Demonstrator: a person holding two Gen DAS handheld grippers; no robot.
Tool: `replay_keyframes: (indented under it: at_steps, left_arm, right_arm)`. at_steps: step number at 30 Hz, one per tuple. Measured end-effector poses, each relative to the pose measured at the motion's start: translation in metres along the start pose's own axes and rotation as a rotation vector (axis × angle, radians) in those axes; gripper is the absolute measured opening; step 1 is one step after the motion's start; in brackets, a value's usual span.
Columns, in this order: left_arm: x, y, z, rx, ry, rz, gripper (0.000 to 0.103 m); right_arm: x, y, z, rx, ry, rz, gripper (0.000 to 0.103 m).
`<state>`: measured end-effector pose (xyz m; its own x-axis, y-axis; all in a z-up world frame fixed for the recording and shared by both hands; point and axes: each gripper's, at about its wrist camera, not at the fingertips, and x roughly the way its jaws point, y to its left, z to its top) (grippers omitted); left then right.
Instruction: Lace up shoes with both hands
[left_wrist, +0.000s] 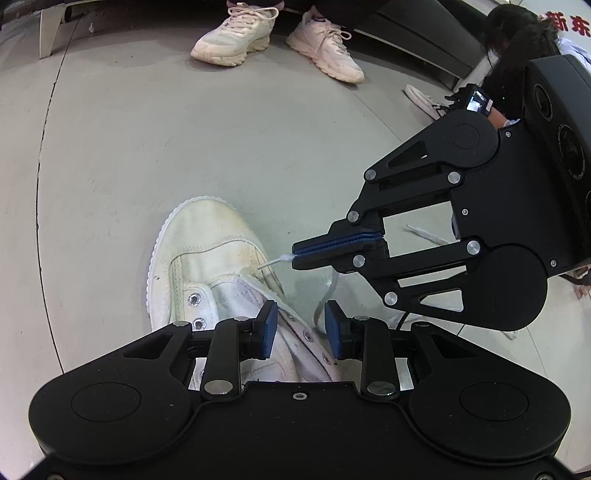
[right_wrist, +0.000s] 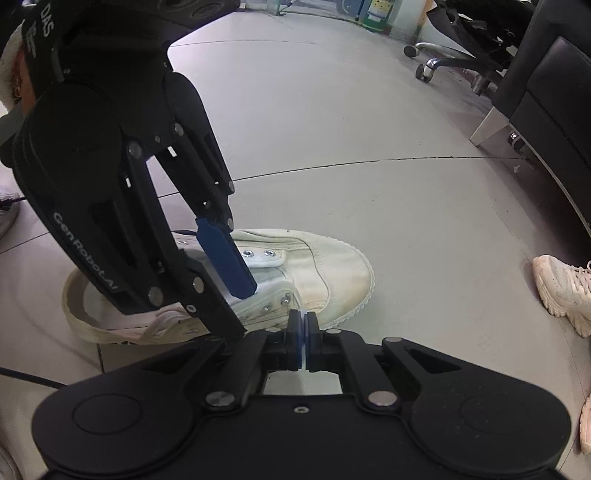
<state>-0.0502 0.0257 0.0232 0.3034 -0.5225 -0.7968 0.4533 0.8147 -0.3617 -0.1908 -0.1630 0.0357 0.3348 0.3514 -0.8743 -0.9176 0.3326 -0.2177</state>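
Observation:
A white canvas shoe (left_wrist: 207, 243) lies on the grey floor, toe pointing away in the left wrist view; it also shows in the right wrist view (right_wrist: 325, 269), toe to the right. My left gripper (left_wrist: 300, 328) is open, its blue pads either side of the shoe's right eyelet row. My right gripper (left_wrist: 295, 254) is shut on the white shoelace (left_wrist: 273, 263), whose stiff tip points at a front eyelet on the shoe's right side. In the right wrist view my right gripper (right_wrist: 303, 325) pinches the lace just in front of the eyelets, and the left gripper (right_wrist: 236, 273) hangs over the shoe's tongue.
A seated person's pink-white sneakers (left_wrist: 280, 37) stand beyond the shoe. A loose lace (left_wrist: 424, 233) lies on the floor at right. Another person crouches at the far right (left_wrist: 517, 48). A black sofa (right_wrist: 546, 110) and an office chair base (right_wrist: 443, 59) stand at right.

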Motion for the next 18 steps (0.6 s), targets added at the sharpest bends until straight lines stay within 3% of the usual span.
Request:
replay_keyframes:
  at_steps: [18]
  left_arm:
    - [-0.0021, 0.0019, -0.0052, -0.001, -0.002, 0.000, 0.028]
  right_arm:
    - [0.0087, 0.0002, -0.0003, -0.040, 0.022, 0.021, 0.001]
